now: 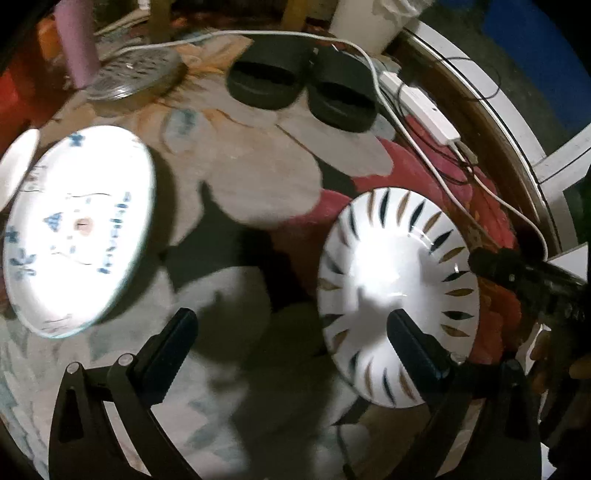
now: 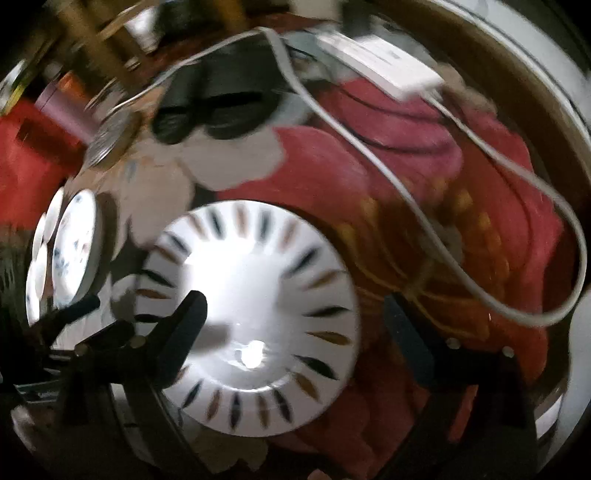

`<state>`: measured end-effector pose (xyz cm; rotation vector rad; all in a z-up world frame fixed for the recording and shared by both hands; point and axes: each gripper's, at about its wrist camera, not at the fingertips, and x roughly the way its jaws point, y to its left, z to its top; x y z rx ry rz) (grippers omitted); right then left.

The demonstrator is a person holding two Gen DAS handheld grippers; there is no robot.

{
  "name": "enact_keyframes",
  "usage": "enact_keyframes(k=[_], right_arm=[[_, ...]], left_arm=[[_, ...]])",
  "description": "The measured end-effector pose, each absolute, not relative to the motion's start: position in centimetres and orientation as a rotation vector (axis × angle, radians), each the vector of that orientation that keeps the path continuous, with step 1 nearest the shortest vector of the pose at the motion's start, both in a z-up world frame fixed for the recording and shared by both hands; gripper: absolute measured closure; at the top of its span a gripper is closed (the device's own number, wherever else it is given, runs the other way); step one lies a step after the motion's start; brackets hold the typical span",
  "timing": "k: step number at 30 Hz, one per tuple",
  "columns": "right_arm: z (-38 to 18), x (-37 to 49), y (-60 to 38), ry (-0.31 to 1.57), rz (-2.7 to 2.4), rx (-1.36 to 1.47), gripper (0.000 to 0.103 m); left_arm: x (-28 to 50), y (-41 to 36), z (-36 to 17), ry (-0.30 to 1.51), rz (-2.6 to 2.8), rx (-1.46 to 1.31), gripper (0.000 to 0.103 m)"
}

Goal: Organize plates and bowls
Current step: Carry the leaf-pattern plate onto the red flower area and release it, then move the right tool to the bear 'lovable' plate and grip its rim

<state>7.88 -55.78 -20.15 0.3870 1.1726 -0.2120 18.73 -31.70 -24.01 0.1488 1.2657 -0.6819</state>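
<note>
A white plate with dark and gold leaf marks (image 1: 399,291) lies on the floral rug (image 1: 251,166). My left gripper (image 1: 291,332) stands open above the rug just left of it, its right finger (image 1: 413,347) over the plate's near rim. A white plate with blue figures (image 1: 81,229) lies to the left, with a small white dish (image 1: 18,162) beside it. In the right wrist view my right gripper (image 2: 295,317) is open over the leaf plate's (image 2: 255,288) right half, its left finger (image 2: 184,325) above the plate. The blue plate (image 2: 77,243) and small dishes (image 2: 38,266) sit far left.
A pair of black slippers (image 1: 299,88) lies at the back of the rug. A white power strip (image 1: 424,107) and its cable (image 1: 491,195) run along the right edge. A pink cylinder (image 1: 77,44), a patterned glass disc (image 1: 136,74) and a white tub (image 1: 365,22) stand behind.
</note>
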Motion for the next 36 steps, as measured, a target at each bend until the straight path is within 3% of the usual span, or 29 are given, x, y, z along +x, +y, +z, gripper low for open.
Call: enact_keyframes(k=[3,36], right_arm=[[-20.1,8.9,-53.2,1.189,-0.155,0.352,0.0],[-20.6,13.4,-43.3,1.224,-0.031,0.285,0.0]], left_arm=[[19.0,-30.4,-23.5,1.259,-0.648,0.148,0.001],[22.9,-17.2,-23.8,1.265,-0.393,0.043,0.001]])
